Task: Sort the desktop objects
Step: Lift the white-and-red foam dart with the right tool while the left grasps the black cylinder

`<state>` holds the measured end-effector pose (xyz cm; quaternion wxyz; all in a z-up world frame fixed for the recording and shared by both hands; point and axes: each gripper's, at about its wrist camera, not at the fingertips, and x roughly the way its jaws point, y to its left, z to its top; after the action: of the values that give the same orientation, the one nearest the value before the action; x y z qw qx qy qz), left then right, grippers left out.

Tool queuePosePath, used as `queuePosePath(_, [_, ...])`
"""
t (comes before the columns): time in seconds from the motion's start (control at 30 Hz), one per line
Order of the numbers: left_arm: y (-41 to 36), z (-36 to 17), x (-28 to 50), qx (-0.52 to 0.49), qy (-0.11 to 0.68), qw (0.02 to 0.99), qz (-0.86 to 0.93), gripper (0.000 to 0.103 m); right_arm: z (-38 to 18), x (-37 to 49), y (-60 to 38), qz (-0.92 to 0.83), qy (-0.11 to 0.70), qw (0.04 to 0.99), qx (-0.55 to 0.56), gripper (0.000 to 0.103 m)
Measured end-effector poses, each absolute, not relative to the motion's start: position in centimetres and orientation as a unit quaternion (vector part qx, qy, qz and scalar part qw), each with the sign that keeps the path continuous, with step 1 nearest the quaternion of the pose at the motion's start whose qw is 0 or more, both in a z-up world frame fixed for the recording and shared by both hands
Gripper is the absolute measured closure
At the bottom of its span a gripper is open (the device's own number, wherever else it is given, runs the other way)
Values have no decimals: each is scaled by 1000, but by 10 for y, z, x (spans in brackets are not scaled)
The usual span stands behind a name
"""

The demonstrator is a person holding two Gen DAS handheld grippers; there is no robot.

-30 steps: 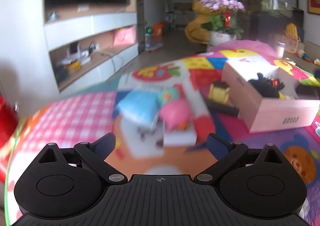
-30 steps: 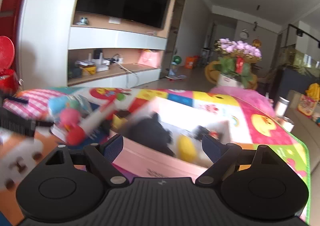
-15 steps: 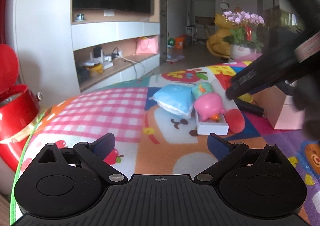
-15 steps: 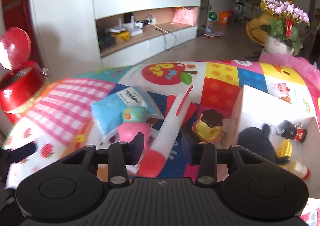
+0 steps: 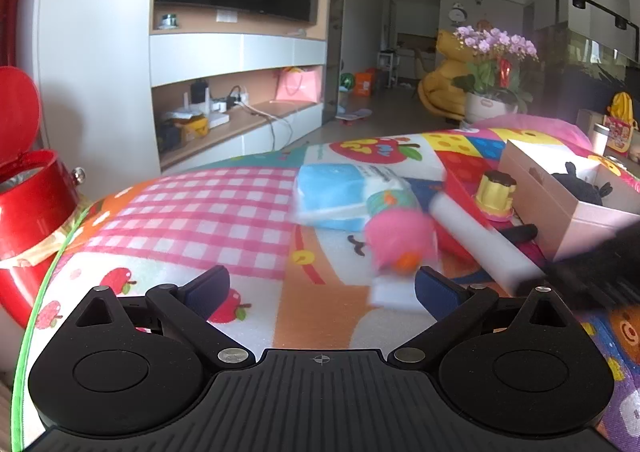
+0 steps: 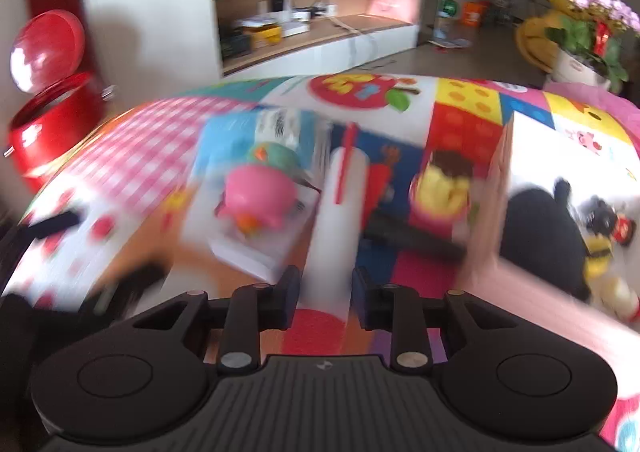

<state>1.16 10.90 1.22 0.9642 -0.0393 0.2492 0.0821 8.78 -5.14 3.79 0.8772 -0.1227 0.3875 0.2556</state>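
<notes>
A white tube with a red end (image 6: 340, 220) lies on the colourful play mat (image 6: 400, 92). My right gripper (image 6: 326, 288) is closing its jaws on the tube, and both pads touch its sides near the red end. The left wrist view shows the same tube (image 5: 472, 240) running into the right gripper's blurred black body (image 5: 600, 264). My left gripper (image 5: 322, 286) hangs open over the mat with nothing between its fingers. Close to the tube are a pink toy (image 6: 260, 196) on a flat white box (image 6: 256, 252), a blue packet (image 5: 332, 192) and a yellow pudding toy (image 6: 444, 188).
A pink open box (image 5: 560, 204) at the right holds a black plush (image 6: 540, 228) and small toys. A black bar (image 6: 412, 238) lies between the tube and the box. A red bin (image 5: 28, 204) with its lid up stands off the mat's left edge.
My right gripper swung from over the pink box down to the white tube, and its jaws went from wide open to closed around it. The left gripper shifted slightly, then stayed open and still.
</notes>
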Motion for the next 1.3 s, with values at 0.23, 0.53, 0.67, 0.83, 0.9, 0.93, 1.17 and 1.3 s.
queuePosePath(0.23, [100,13,12,-14,244,967,73,1,40,8,-123,266,380,875,-138,76])
queuePosePath(0.53, [61,11,17,35,260,965,9,1,29,-3,-219,136,368,918,-57,62])
queuePosePath(0.67, [35,15,21,42,262,963,-40,1,23,-4,-231,137,359,923,-35,52])
queuePosePath(0.83, [-7,20,42,88,249,960,-88,24,17,-2,-242,124,337,933,-32,41])
queuePosePath(0.9, [-19,17,57,103,257,956,-98,38,15,-2,-247,117,328,937,-22,39])
queuePosePath(0.93, [-25,14,64,107,261,954,-105,37,13,-4,-250,114,324,939,-16,37])
queuePosePath(1.17, [-41,-2,94,148,287,941,-105,75,5,-3,-268,109,325,939,36,30])
queuePosePath(1.3, [-33,-3,88,143,294,940,-97,78,4,-2,-267,117,325,938,37,29])
